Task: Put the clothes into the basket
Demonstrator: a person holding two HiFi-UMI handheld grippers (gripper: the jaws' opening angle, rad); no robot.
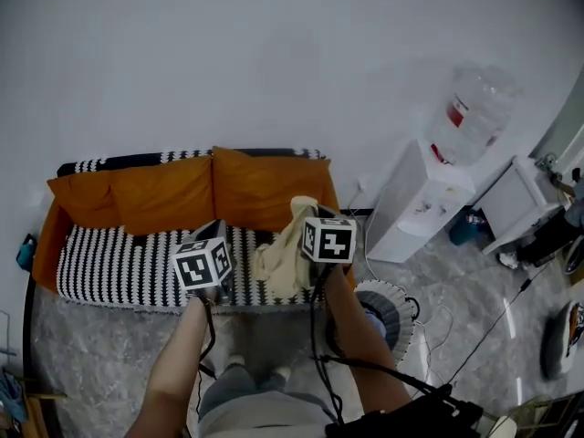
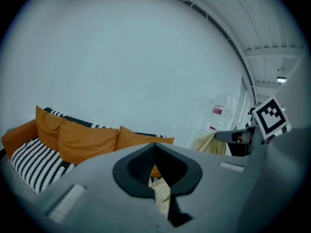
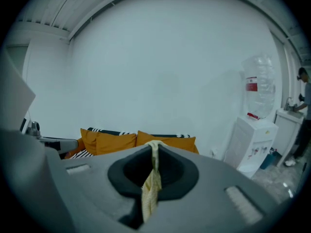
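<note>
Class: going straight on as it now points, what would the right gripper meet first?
Probably the orange back cushion on the sofa, past the cloth the right gripper holds; depth is unclear.

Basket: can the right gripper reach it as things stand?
Probably yes: the basket stands open on the floor beside the right forearm, and nothing lies between it and the right gripper, shut on the cloth.

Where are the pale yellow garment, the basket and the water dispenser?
pale yellow garment [image 1: 283,255], head view: hanging middle fold.
basket [image 1: 399,316], head view: slatted wall.
water dispenser [image 1: 415,201], head view: white cabinet front.
</note>
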